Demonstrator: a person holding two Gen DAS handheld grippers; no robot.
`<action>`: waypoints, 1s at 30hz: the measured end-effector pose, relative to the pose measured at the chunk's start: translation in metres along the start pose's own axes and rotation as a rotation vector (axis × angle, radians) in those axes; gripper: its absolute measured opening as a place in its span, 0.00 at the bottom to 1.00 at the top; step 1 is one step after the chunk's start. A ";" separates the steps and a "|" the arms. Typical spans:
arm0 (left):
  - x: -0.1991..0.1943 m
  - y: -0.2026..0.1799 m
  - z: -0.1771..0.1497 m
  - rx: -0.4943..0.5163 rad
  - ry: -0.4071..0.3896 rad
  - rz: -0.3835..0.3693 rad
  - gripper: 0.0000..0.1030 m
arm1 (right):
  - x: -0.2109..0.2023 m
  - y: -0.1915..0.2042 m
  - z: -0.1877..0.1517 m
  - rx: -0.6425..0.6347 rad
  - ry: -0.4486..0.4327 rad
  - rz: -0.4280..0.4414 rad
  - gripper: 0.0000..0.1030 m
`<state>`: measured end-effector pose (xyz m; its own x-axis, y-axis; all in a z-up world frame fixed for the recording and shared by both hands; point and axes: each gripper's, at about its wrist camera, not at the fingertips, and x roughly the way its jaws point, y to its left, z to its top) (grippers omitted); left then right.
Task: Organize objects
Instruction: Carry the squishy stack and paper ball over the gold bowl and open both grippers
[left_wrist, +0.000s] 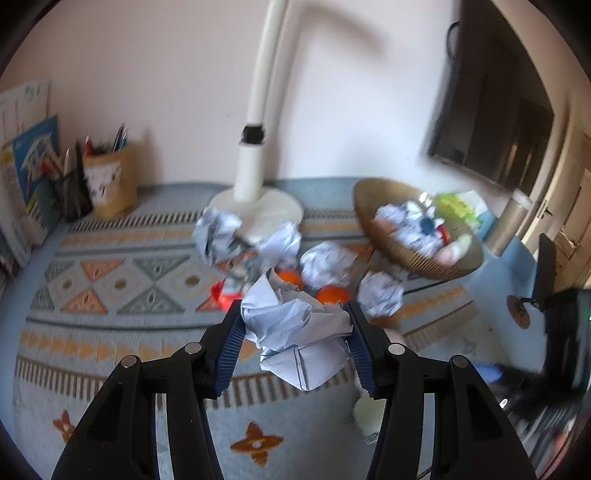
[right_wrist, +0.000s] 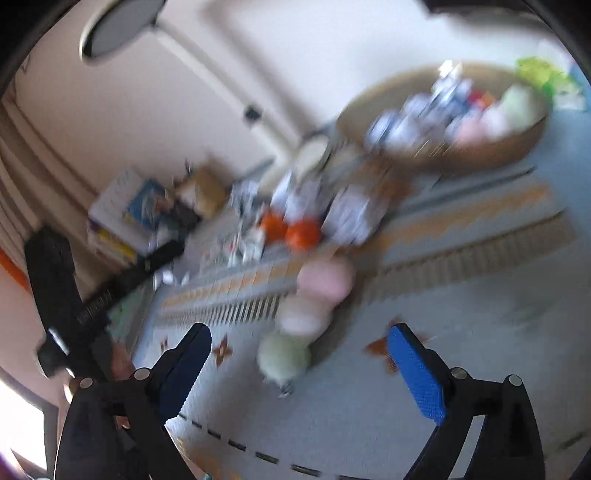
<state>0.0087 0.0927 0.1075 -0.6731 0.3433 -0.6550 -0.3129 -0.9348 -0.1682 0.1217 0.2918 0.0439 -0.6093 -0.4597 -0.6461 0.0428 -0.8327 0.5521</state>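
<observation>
My left gripper (left_wrist: 295, 325) is shut on a crumpled ball of white paper (left_wrist: 299, 332), held above the patterned cloth. Beyond it lie several more crumpled paper balls (left_wrist: 325, 264) and two orange fruits (left_wrist: 332, 295). A brown woven basket (left_wrist: 373, 221) at the right holds paper balls and other bits. In the blurred right wrist view my right gripper (right_wrist: 299, 347) stands wide open with nothing pressed between its blue pads. Three soft balls lie in a row ahead of it: pale green (right_wrist: 284, 356), cream (right_wrist: 304, 314) and pink (right_wrist: 325, 278). The basket (right_wrist: 491, 153) sits at the upper right.
A white lamp (left_wrist: 255, 162) stands on its round base at the back. A pen cup (left_wrist: 110, 181) and books (left_wrist: 26, 177) fill the left corner. A dark monitor (left_wrist: 491, 110) hangs at the right. The left gripper's black frame (right_wrist: 59, 302) shows at the left edge.
</observation>
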 end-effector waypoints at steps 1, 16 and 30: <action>0.001 0.002 -0.002 -0.001 0.009 0.010 0.49 | 0.019 0.010 -0.005 -0.022 0.039 -0.041 0.93; 0.003 0.022 0.012 -0.037 0.009 -0.038 0.49 | 0.057 0.048 -0.014 -0.276 0.041 -0.294 0.54; 0.106 -0.105 0.101 0.142 -0.003 -0.194 0.49 | -0.082 -0.035 0.120 -0.129 -0.351 -0.300 0.54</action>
<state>-0.0974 0.2364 0.1302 -0.5932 0.5158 -0.6182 -0.5279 -0.8289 -0.1850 0.0755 0.3955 0.1408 -0.8394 -0.0795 -0.5376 -0.0915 -0.9544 0.2840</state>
